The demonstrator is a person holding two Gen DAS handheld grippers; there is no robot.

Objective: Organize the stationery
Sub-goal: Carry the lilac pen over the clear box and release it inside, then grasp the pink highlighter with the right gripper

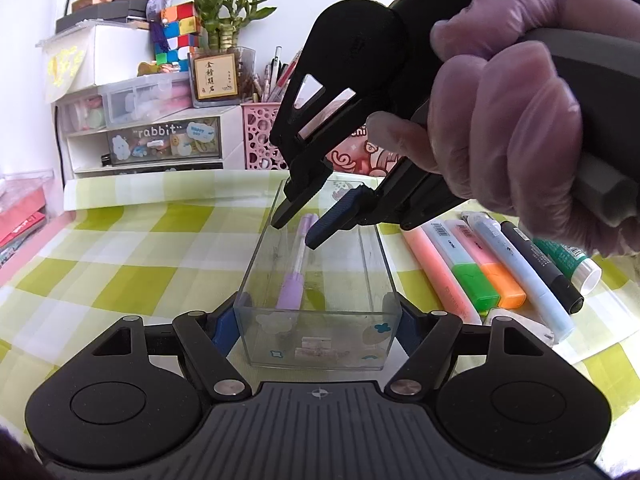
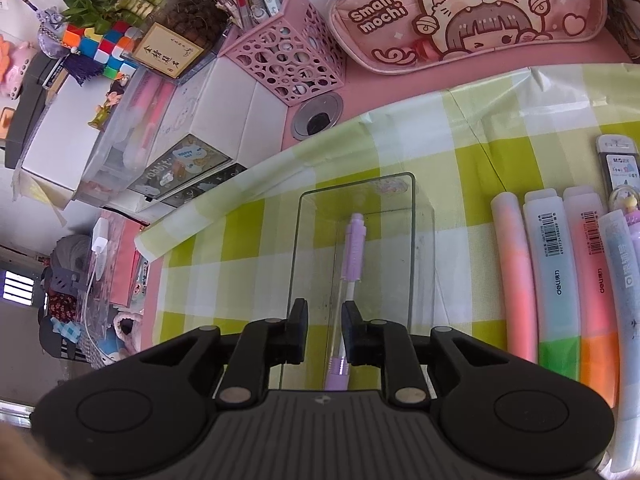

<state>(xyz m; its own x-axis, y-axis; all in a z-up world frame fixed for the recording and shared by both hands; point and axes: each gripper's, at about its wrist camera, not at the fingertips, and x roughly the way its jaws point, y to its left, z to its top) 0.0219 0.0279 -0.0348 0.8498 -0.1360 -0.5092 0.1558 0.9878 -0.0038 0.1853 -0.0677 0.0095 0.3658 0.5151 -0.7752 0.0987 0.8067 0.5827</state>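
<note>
A clear rectangular plastic box is gripped across its near end by the fingers of the left gripper, on the green-checked surface. Inside the box a lilac pen with a transparent barrel is laid lengthwise. Above the box the right gripper is held with fingers narrowly parted, nothing clamped between them. Beside the box, pastel highlighters are lined up.

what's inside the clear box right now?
One purple pen lies lengthwise on the floor of the clear box. The right hand-held gripper hangs open over it, not gripping. Stickers on the near wall and the gripper above hide small patches of the floor; no other item shows.
</note>
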